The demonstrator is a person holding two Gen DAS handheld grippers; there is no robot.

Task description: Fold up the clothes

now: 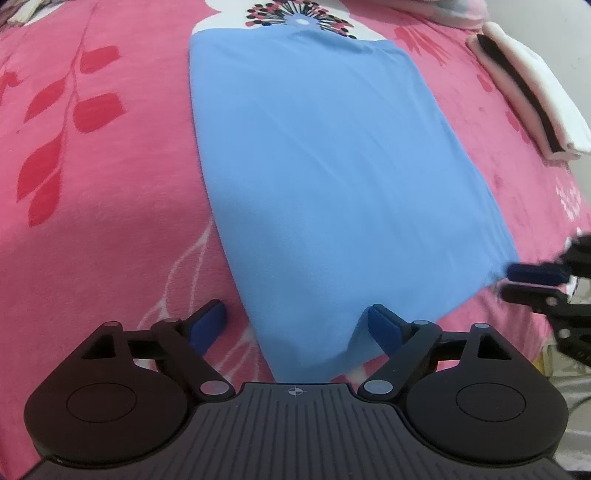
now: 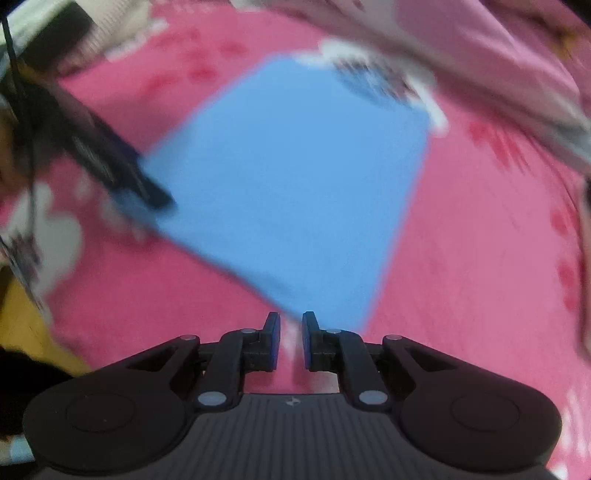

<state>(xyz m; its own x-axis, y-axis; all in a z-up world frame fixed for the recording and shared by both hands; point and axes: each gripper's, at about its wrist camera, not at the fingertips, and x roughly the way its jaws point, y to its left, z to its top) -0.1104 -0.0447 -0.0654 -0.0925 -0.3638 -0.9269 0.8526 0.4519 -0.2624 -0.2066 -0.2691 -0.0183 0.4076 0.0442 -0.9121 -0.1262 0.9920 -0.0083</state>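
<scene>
The blue shirt (image 1: 325,177) lies flat on the pink flowered bedspread (image 1: 92,166), folded into a long panel that runs from the near edge of the bed up toward a white patch with a dark fan-shaped print (image 1: 301,18). The left gripper (image 1: 297,321) hangs over the shirt's near corner with its jaws spread wide; one blue pad (image 1: 384,326) sits right against a small raised fold of the cloth, the other pad is off the shirt, above the bedspread, so nothing is pinched there. Over on the right corner of the same near edge, the right gripper (image 1: 532,282) comes in sideways, its blue pad just at the fabric's edge. From its own camera, the right gripper (image 2: 291,341) shows its jaws nearly together with a narrow slit between the pads, and only pink bedspread shows in that slit; the shirt (image 2: 291,184) lies just beyond the tips, not between them. That view is badly smeared, so finer detail is lost. Off to the far right of the bed lies a folded stack (image 1: 528,88) of white, pink and dark cloth, well apart from the shirt.
</scene>
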